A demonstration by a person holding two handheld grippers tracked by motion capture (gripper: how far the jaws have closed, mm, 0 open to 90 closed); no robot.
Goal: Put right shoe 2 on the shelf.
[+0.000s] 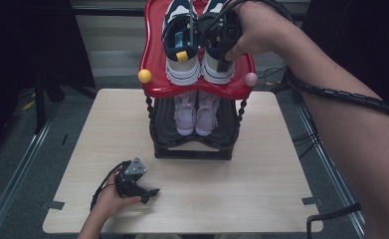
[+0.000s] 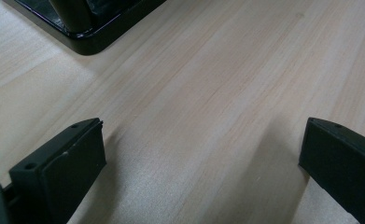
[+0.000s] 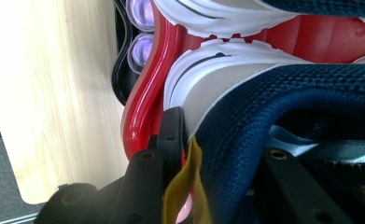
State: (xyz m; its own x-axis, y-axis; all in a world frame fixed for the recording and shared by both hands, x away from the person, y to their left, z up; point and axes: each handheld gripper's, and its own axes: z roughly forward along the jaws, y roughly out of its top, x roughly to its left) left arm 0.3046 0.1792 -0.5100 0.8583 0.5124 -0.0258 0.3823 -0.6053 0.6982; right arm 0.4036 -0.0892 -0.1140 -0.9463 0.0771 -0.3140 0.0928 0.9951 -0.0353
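A pair of navy-and-white sneakers stands on the red top tray of a small shoe rack. My right gripper is shut on the heel of the right sneaker. In the right gripper view the right gripper has one jaw outside the white heel and the other inside the navy mesh collar, beside a yellow heel tab. The left sneaker sits next to it. My left gripper rests on the table near its front edge. Seen from its own camera, the left gripper is open over bare wood.
A pair of pale pink shoes sits on the rack's black lower shelf. Yellow and pink knobs mark the tray's front corners. The rack's black base corner lies ahead of the left gripper. The wooden table is ringed by dark floor.
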